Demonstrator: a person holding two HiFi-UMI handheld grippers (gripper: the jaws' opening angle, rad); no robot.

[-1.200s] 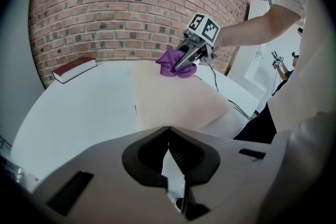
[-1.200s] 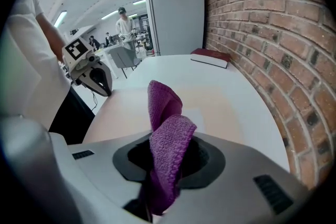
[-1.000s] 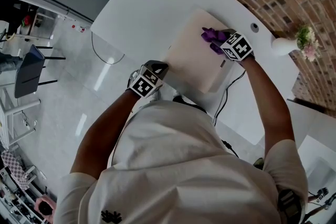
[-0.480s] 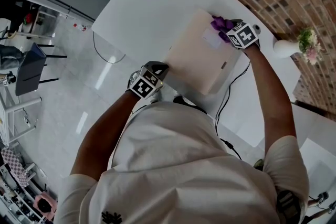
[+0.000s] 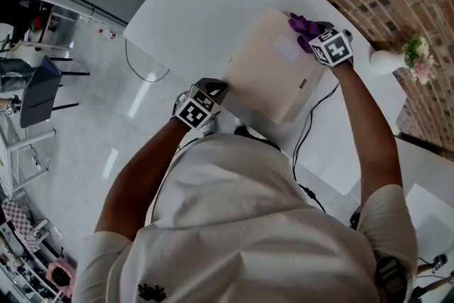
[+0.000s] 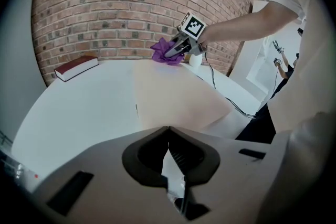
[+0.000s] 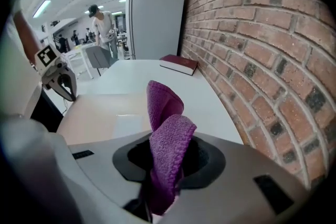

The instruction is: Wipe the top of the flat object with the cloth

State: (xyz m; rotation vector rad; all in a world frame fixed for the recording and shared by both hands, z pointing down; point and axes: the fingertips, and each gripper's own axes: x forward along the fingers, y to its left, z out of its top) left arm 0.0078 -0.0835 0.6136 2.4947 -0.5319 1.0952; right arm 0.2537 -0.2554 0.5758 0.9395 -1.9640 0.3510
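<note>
Right gripper [image 5: 316, 37] clenched tight on the purple cloth [image 7: 166, 134], with a big floppy fold poking out past the fingertips. Cloth down at the far corner of the flat tan object [image 5: 273, 71], right under those fingertips. Left gripper [image 5: 210, 90] closed on nothing, tips together, just beside the near corner of the flat object. Maybe touching it, hard to tell.

Plenty to go wrong from here. Could push the cloth off the edge just past the fingertips and wipe the white table [image 5: 198, 18] instead. Could shove the flat object sideways, with nothing gripping it at the left fingertips. Could scrape the top with the hard fingertips if the floppy fold bends away. Could bump the little white vase [image 5: 383, 62] close by the right fingers, or catch the black cable [image 5: 306, 131] trailing back from them.
</note>
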